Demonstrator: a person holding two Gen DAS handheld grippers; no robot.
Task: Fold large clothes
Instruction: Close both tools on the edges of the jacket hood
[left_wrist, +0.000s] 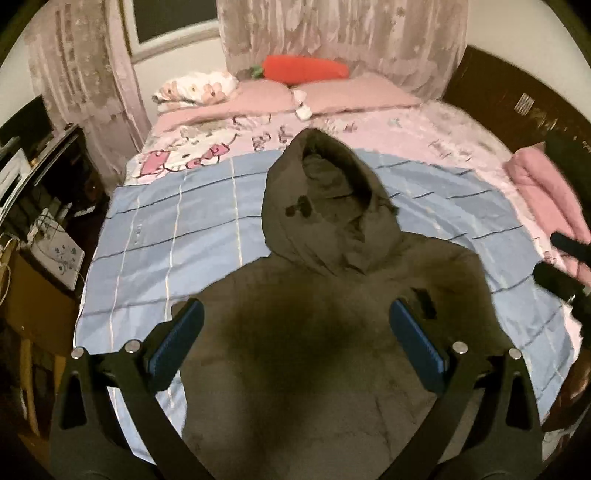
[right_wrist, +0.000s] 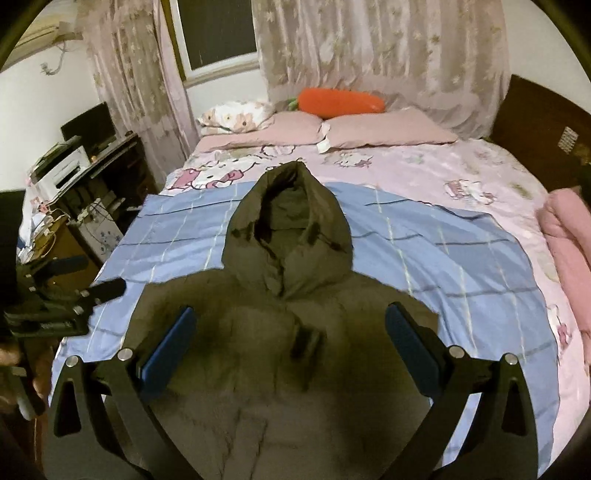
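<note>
My dark olive hooded puffer jacket (left_wrist: 325, 295) lies flat on the blue checked sheet (left_wrist: 177, 229) (hood pointing toward the pillows). My left gripper (left_wrist: 295, 332) and right gripper (right_wrist: 291, 339) hover above its chest, both spread wide, gripping nothing.

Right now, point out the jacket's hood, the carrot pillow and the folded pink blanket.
jacket's hood (right_wrist: 291, 229), right wrist view, on the hood's opening, near the collar.
carrot pillow (right_wrist: 341, 101), right wrist view, on the middle of its orange body.
folded pink blanket (left_wrist: 546, 192), left wrist view, on its top fold.
</note>
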